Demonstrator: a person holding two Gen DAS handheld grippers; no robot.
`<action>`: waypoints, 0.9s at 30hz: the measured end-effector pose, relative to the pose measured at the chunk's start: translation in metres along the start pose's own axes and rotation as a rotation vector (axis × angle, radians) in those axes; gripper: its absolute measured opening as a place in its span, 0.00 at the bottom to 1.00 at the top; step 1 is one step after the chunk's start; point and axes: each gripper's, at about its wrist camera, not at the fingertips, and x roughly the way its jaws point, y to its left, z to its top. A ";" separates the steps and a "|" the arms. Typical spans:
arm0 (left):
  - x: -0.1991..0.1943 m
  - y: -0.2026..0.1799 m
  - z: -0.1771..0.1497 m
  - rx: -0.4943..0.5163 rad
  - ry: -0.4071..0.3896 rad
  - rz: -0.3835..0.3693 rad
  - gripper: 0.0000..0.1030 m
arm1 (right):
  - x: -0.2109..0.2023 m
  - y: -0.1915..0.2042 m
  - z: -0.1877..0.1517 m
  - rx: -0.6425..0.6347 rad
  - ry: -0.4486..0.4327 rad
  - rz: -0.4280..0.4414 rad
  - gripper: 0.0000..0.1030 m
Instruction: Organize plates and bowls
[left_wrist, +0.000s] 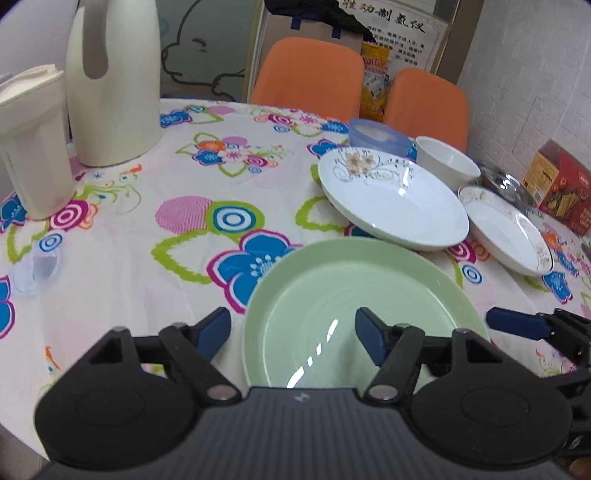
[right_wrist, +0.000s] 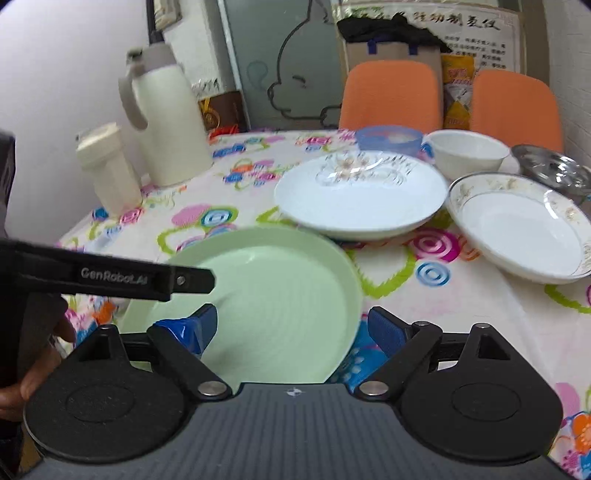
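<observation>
Here, a round table under a flowered cloth (left_wrist: 122, 229), with a pale green plate (left_wrist: 354, 306) at the near edge. Left gripper (left_wrist: 293, 334) low over that plate's left rim, blue pads spread wide: 1 pad out over the cloth, the other above the plate's inside, gripping nothing. Right gripper (right_wrist: 291, 325) likewise spread wide, straddling the green plate's (right_wrist: 273, 295) right rim, 1 pad above the plate, the other over the cloth; contact with the plate impossible to judge. Part of a hand (right_wrist: 33, 373) visible at the left edge of the right wrist view, on the left tool's handle.

Beyond the green plate, a large white plate with a flower pattern (left_wrist: 391, 199), near its far rim. To the right of that, a smaller white plate with a gold-trimmed rim (left_wrist: 506, 236), apart from it. Farther back, a white bowl (left_wrist: 447, 158) beside a blue translucent container (left_wrist: 376, 134), and a shiny metal lid or dish (right_wrist: 554, 168) at the far right. At the table's far left, a cream thermos jug (right_wrist: 166, 118) and a cream lidded pitcher (right_wrist: 107, 170). Behind the table, 2 orange chairs (right_wrist: 391, 96).
</observation>
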 end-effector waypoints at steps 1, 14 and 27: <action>-0.002 0.004 0.007 -0.008 -0.015 -0.007 0.68 | -0.006 -0.006 0.009 0.005 -0.034 -0.016 0.74; 0.024 0.026 0.048 -0.043 -0.037 0.033 0.72 | 0.074 -0.063 0.060 0.102 0.101 -0.004 0.74; 0.056 0.032 0.095 -0.026 -0.037 0.006 0.72 | 0.093 -0.058 0.079 0.101 0.079 -0.051 0.76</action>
